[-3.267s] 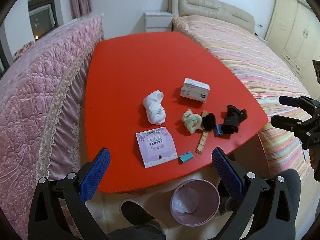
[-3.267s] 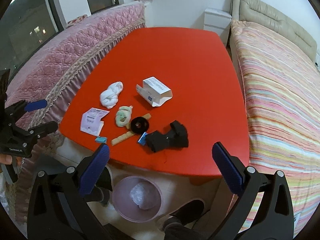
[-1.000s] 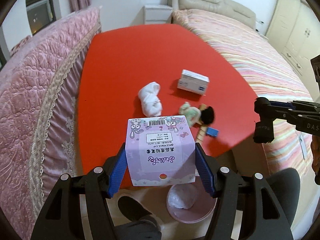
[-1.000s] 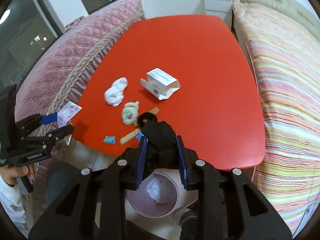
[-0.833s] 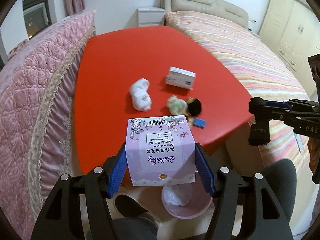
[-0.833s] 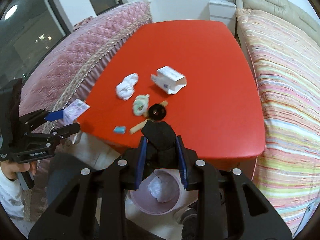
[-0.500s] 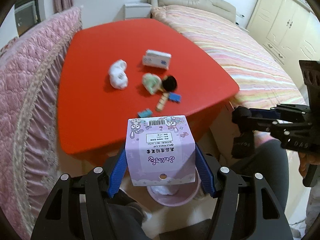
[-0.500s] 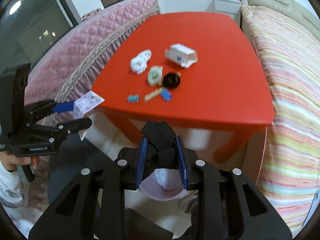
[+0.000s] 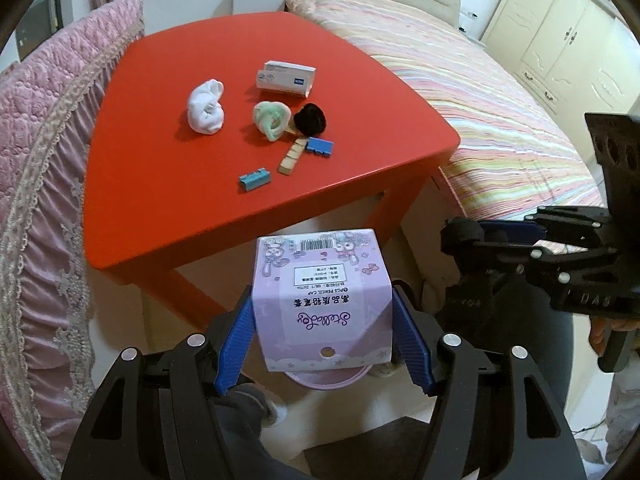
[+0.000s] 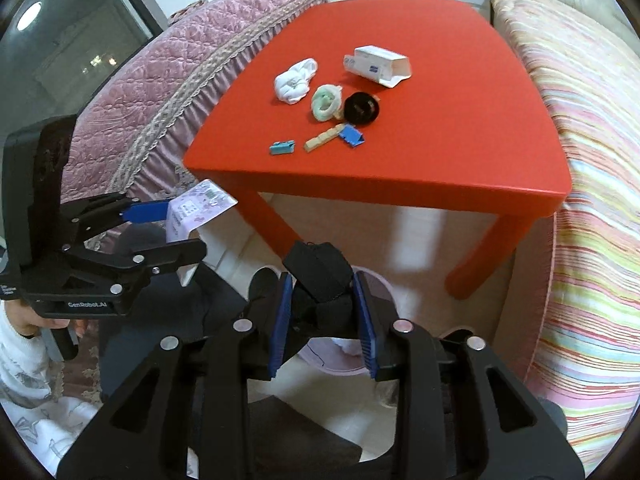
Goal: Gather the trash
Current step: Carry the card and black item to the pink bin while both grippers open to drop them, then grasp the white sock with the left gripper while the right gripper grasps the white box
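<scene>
My left gripper is shut on a purple paper package and holds it off the table's near edge, above the pink trash bin, which the package mostly hides. My right gripper is shut on a black cloth and holds it over the same bin. On the red table lie a white sock, a green sock, a black roll, a white box, a wooden strip and two blue pieces.
A pink quilted bed runs along the table's left side and a striped bed along its right. Cream wardrobes stand at the far right. The person's legs and shoes are on the floor beside the bin.
Both grippers have closed on their items, lifted them off the table and drawn back and down to above the bin. The table now sits farther away in both views.
</scene>
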Available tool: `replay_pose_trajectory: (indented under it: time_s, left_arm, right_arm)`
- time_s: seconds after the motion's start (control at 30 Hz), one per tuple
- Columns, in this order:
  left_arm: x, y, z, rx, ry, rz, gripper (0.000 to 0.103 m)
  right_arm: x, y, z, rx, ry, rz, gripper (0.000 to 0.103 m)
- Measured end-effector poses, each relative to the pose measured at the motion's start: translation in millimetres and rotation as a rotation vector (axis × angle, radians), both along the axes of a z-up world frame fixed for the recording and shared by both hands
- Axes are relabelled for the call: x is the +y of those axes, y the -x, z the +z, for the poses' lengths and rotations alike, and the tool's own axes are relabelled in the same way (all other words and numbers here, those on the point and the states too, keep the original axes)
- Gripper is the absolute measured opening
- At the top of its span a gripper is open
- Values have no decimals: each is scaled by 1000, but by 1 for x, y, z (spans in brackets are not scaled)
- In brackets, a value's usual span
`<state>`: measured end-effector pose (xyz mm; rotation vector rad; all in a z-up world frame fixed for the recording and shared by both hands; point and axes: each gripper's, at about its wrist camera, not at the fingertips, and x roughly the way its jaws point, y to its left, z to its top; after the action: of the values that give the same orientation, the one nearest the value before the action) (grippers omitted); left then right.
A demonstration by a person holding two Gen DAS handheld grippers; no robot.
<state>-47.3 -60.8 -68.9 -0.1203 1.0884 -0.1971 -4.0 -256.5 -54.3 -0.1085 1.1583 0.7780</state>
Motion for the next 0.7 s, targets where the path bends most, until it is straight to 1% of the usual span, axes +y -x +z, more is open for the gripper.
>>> replay_pose_trajectory:
  time_s: [0.03,0.07,0.13,0.27,0.37,0.57,0.7]
  left_arm:
    - [-1,0,0,-1,2,0,81]
    - [-1,0,1,-7,10,-1,89]
    - [-1,-1,1,-12,13,0,90]
    - [4,-3,0,-5,5,31,94]
    - [8,-2,0,-7,-6,42,95]
    - [13,-2,-1,-4,-25,58,95]
    - [15,-1,0,-7,-21,63,95]
  right_arm:
    - [0,0,-1,0,1,-3,52]
    - [-1,-1,-1,-1,-1,-8,72]
    - [-3,-2,-1,-6,-6,-20,84]
    - [-8,-6,-1,-2,-3,-47,94]
    - [-10,-7,-2,-2,-1,-59,97]
    - [-7,-7,-2,0,10,-56,99]
    - [-5,-7,-2,-2,7,-51,99]
